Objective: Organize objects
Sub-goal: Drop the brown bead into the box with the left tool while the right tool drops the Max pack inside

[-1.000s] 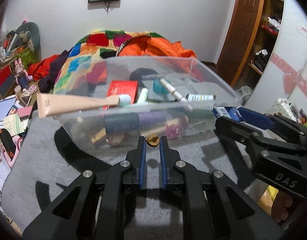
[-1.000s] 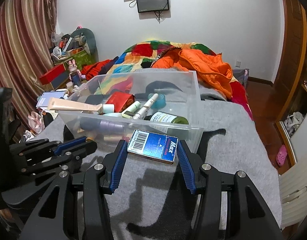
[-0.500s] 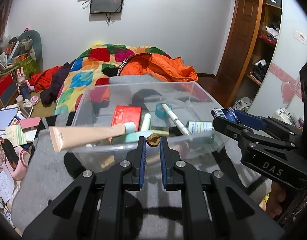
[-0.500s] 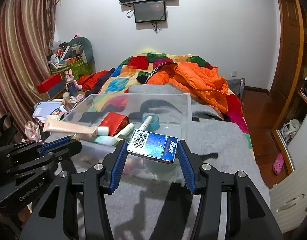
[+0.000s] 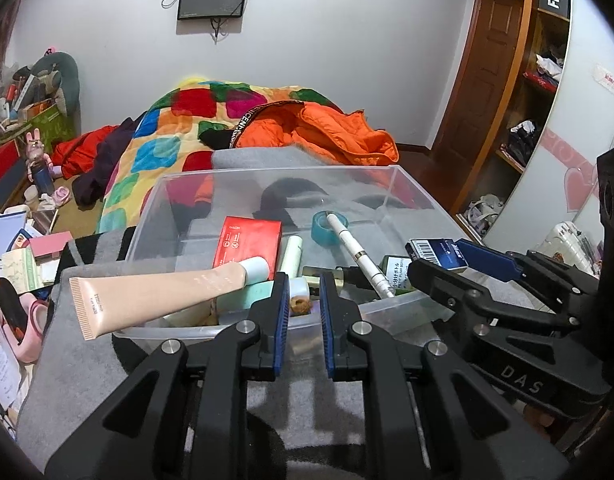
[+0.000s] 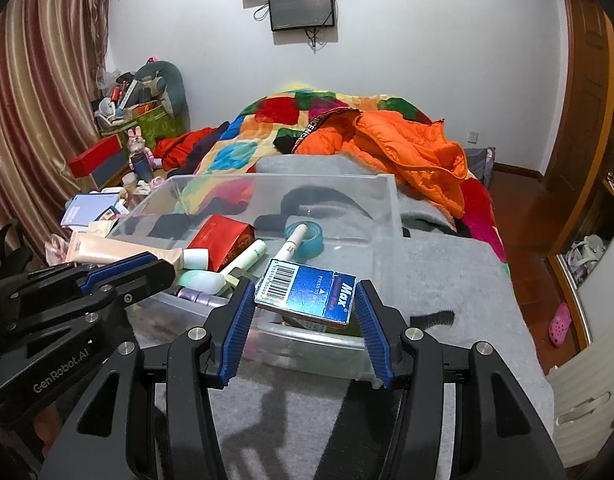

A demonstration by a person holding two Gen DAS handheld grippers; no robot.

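Note:
A clear plastic bin (image 5: pixel 411 184) (image 6: pixel 387 200) sits on a grey blanket and holds several cosmetics: a peach tube (image 5: pixel 155 292), a red box (image 5: pixel 247 240), a white pen (image 5: pixel 355 248), a teal tape roll (image 5: pixel 321 228). My left gripper (image 5: pixel 301 304) is shut on a small brown nut-like object (image 5: pixel 300 305) and holds it over the bin's near rim. My right gripper (image 6: pixel 305 300) is shut on a blue box marked "Max" (image 6: pixel 307 294) and holds it above the bin's near edge. That box also shows in the left wrist view (image 5: pixel 437 254).
The grey blanket (image 6: pixel 447 280) covers the bed under the bin. A colourful quilt (image 6: pixel 267 128) and an orange jacket (image 6: pixel 407 148) lie behind it. Books, papers and boxes (image 5: pixel 23 252) crowd the left side. A wooden shelf (image 5: pixel 527 100) stands at the right.
Both grippers have risen and moved forward, from in front of the bin's near wall to over its near rim, each still holding its object.

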